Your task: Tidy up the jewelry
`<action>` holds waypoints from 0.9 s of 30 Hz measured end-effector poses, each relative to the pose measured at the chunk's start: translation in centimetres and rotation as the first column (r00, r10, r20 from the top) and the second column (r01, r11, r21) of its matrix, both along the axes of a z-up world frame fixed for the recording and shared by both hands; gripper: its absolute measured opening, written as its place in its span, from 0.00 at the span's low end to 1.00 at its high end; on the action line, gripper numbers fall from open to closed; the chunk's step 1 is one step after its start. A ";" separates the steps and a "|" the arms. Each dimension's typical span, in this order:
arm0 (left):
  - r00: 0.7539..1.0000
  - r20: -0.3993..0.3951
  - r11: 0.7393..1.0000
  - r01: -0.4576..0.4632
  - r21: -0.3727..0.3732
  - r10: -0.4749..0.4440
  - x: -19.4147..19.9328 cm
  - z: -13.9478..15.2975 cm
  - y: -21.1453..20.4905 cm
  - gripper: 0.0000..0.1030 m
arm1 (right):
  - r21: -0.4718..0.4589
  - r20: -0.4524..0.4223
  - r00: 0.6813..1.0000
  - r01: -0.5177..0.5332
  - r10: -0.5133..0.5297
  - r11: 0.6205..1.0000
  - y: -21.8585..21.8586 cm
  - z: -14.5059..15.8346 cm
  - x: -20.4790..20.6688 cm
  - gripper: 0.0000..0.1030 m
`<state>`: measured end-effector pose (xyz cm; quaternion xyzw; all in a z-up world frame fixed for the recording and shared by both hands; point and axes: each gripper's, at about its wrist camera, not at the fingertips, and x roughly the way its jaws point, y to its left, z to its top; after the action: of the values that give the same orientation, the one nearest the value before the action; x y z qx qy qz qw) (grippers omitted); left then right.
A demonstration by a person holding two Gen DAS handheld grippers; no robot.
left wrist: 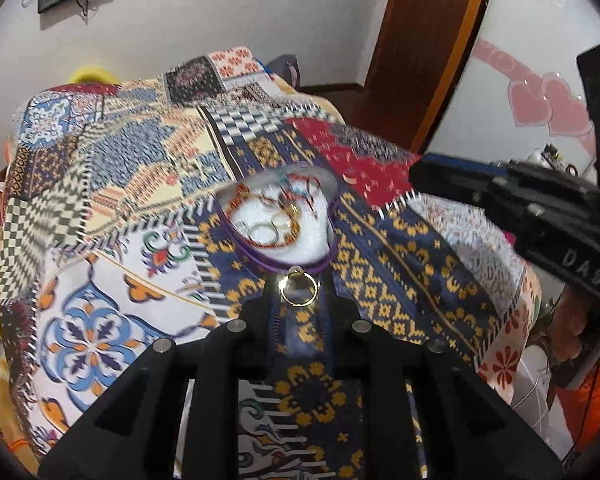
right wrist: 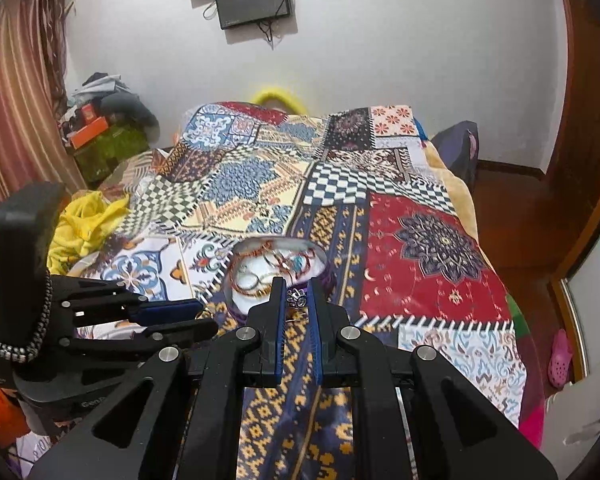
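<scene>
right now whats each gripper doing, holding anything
left gripper: closed on a gold ring, above the blanket.
right gripper: closed on a small silver ring.

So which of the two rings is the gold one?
The plain gold ring in the left tool; the right tool holds a silvery, ornate ring.

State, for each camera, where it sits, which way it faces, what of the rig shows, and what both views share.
Left wrist: on the left gripper, looking down at the bed; its fingers pinch a gold ring; the right gripper enters beside it.
Right wrist: on the right gripper, same heading, holding a silver ring.
Shared: the jewelry box.
</scene>
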<state>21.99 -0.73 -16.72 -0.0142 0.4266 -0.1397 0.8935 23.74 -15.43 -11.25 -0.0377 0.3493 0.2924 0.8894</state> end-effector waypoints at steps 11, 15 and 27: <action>0.997 0.062 0.998 -0.046 -0.032 0.048 2.1 2.1 2.0 0.17 | 0.031 0.007 0.999 -0.032 0.032 0.999 2.4 0.4 1.3 0.09; 0.996 0.069 0.998 -0.052 -0.035 0.055 3.0 1.9 2.3 0.17 | 0.040 -0.002 0.999 -0.035 0.035 0.999 2.9 0.1 1.9 0.09; 0.999 0.018 0.999 -0.046 -0.028 0.046 5.4 -0.5 2.1 0.17 | 0.005 -0.099 0.994 -0.051 0.051 0.999 3.9 -2.8 4.3 0.09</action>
<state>27.39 1.39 -17.20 -0.0351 0.4160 -0.1252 0.9000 28.05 -11.53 -14.10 -0.0308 0.3915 0.3170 0.8633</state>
